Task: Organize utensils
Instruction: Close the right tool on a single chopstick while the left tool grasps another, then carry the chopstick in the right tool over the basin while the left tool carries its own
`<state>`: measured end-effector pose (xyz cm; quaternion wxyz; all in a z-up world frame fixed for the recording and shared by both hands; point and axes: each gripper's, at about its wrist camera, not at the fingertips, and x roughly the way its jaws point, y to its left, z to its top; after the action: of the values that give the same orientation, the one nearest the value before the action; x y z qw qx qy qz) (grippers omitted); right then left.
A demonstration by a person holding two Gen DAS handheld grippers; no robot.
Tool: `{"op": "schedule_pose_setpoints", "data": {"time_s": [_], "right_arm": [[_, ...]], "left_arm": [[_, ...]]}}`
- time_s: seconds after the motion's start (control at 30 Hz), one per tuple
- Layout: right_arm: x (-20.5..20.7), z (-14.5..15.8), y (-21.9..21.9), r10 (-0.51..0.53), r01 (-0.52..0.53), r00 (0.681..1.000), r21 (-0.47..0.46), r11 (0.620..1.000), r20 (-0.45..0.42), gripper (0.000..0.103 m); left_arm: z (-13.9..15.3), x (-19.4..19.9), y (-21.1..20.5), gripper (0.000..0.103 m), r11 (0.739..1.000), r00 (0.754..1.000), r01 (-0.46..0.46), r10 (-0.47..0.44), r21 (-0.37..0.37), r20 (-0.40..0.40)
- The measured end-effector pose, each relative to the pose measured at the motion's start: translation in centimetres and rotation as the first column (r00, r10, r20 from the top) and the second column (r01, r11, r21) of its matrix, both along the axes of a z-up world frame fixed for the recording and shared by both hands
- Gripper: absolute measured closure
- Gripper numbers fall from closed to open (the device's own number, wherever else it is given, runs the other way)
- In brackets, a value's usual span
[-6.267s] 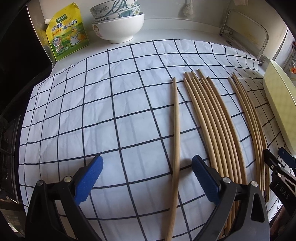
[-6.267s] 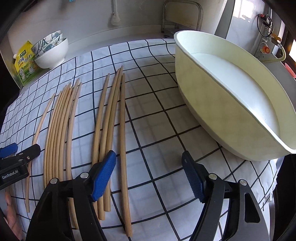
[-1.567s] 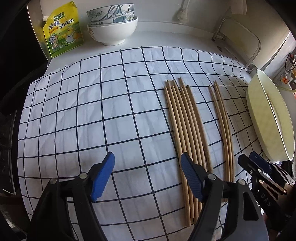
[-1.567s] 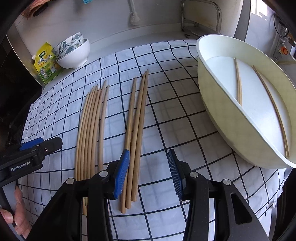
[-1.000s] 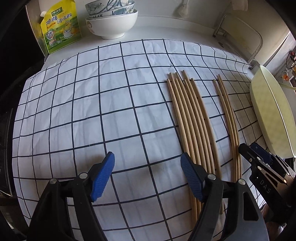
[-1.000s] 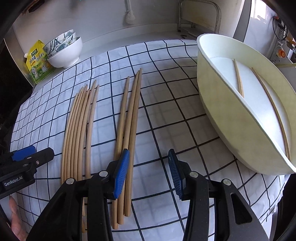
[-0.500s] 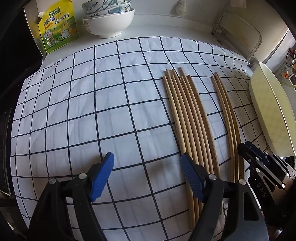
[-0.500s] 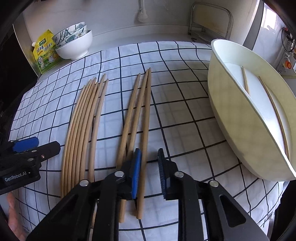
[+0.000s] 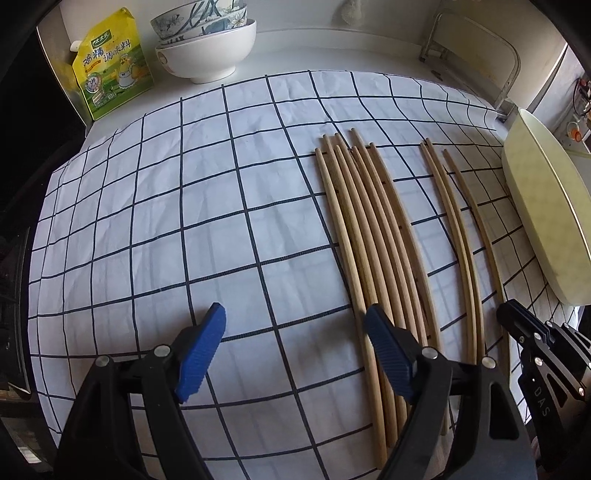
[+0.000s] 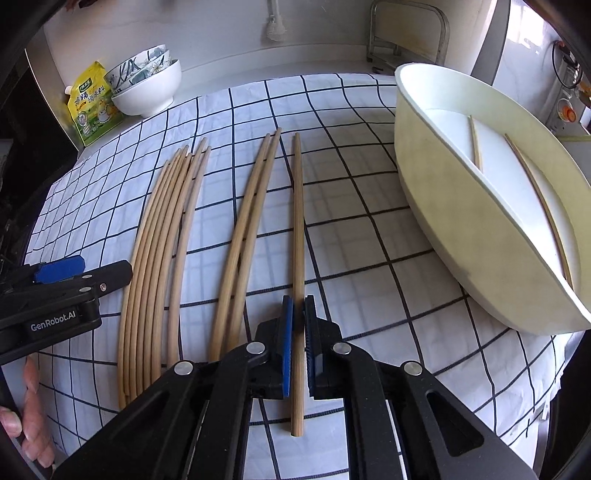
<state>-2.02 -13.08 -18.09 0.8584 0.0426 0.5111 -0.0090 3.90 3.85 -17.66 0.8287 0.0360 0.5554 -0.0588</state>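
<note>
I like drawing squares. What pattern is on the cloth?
The cloth is white with a dark blue grid; clearest in the left wrist view.

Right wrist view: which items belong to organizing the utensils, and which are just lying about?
Part of the job:
- chopstick clamped in the right tongs
- loose chopsticks on the cloth
- cream tray already holding two chopsticks

Just lying about:
- stacked bowls
- yellow seasoning pouch
- metal rack
</note>
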Motion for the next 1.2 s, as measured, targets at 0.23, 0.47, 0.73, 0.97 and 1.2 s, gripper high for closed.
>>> {"op": "schedule_pose_setpoints", "data": {"time_s": [0.23,0.47,0.73,0.97,1.2], "right_arm": [[0.1,0.1,-0.2,-0.011,0.011,1.000,0.004,1.000,-0.008,0.085],[0.3,0.2,-0.6,-0.030,0.030,1.000,-0.002,1.000,-0.004,0.074],[1.4,0.0,-0.2,-0.027,0.027,1.000,-0.040,0.999,0.001,0.072],[2.3,-0.2,0.5,0.018,-0.018,1.000,-0.061,0.998,0.010,0.080],[2.2,0.1,0.2,0.022,-0.022,1.000,-0.001,1.000,-0.003,0.096]], "left_arm": [[-0.3,0.3,-0.8,0.017,0.998,1.000,0.000,-0.001,0.067,0.012],[-0.5,0.1,0.9,0.014,0.996,0.999,-0.040,0.040,0.076,0.006],[-0.3,-0.3,1.0,0.033,0.999,1.000,-0.020,0.020,0.046,0.013],[0.1,-0.7,-0.1,0.077,1.000,1.000,0.013,-0.014,0.019,0.017],[0.3,0.1,0.5,0.096,0.999,1.000,0.016,-0.017,-0.030,-0.022]]}}
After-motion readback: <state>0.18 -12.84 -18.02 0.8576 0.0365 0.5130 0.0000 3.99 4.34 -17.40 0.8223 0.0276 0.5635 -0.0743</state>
